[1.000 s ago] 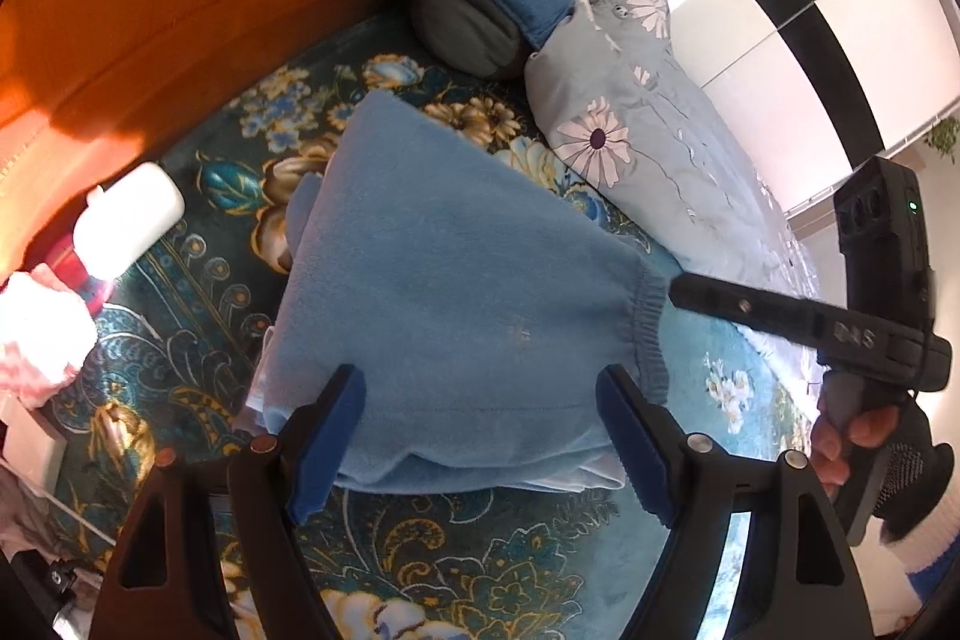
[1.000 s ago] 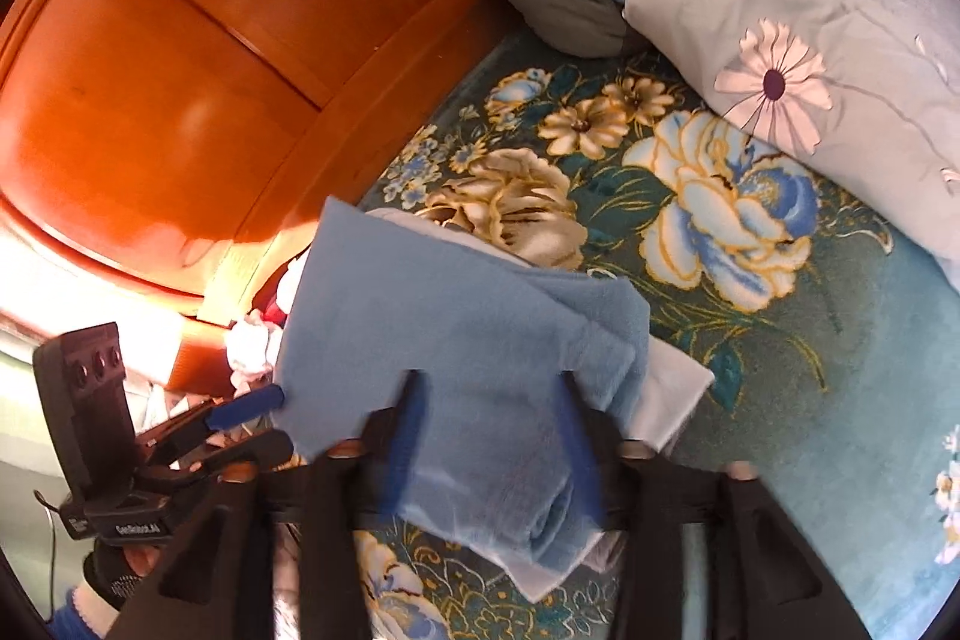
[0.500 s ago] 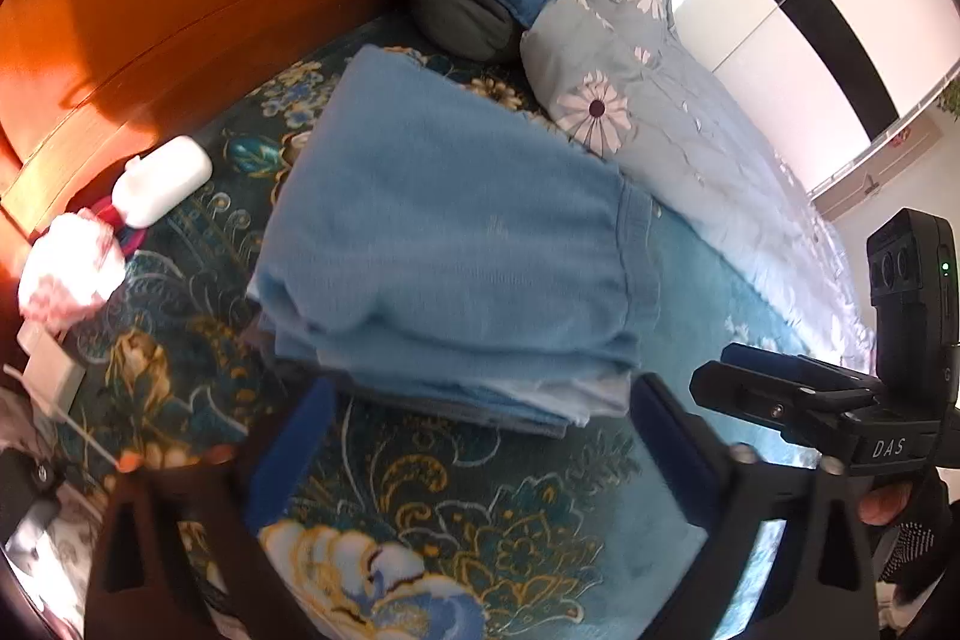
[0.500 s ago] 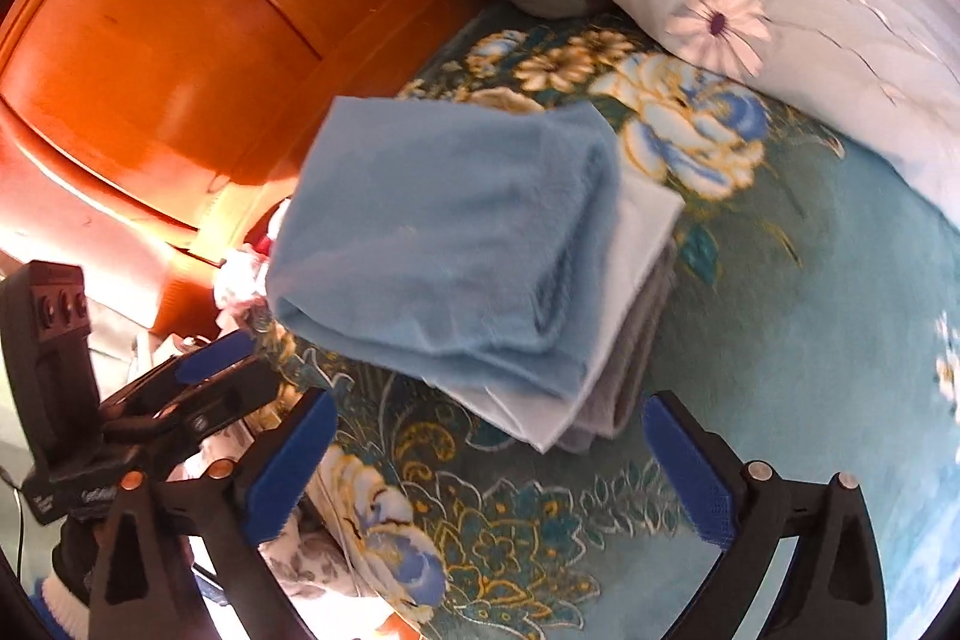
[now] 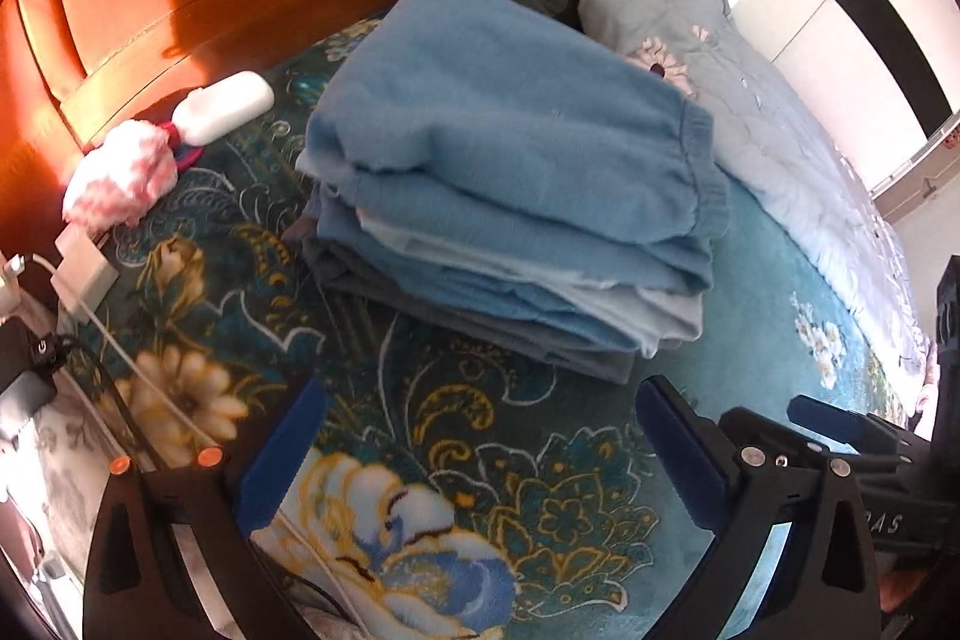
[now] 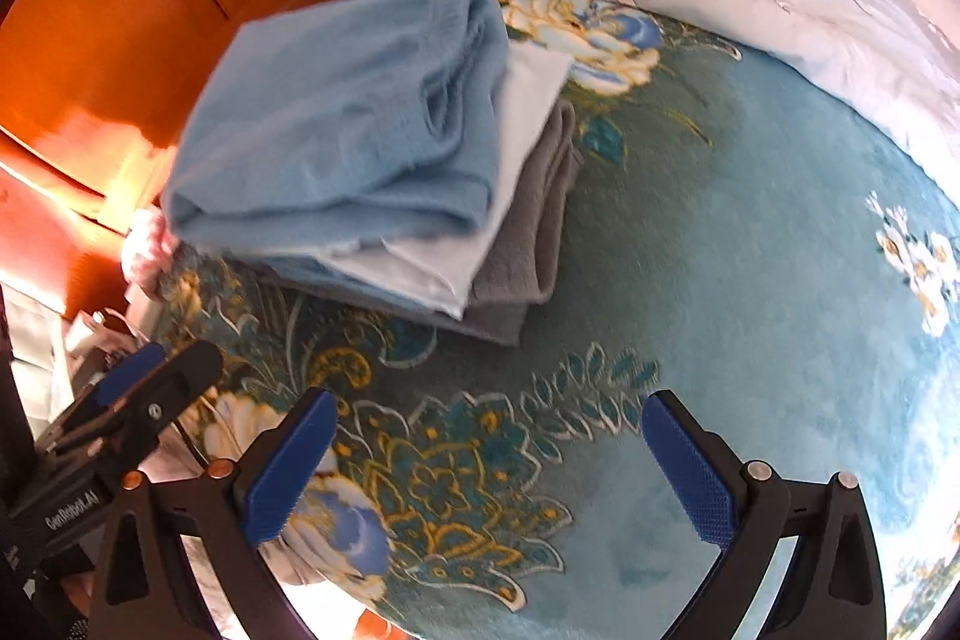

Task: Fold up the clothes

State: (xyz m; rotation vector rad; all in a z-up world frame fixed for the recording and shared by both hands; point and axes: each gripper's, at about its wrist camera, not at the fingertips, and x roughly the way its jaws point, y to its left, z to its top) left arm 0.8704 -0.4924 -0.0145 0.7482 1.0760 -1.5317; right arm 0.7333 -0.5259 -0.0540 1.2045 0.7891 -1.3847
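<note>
While the floral bedspread (image 5: 456, 436) is filling both frames, the folded clothes stack (image 5: 510, 196) is lying centre, blue sweater (image 6: 348, 112) topping it; left claw (image 5: 480, 460) and right claw (image 6: 492, 466) are gaping wide, freshly released, empty.

hidden: grey garment (image 5: 498, 334) mostly under stack | cut off: charger cable (image 5: 120, 352) at left edge

bare bedspread (image 6: 720, 232) ahead, folded stack (image 6: 360, 130) beyond
</note>
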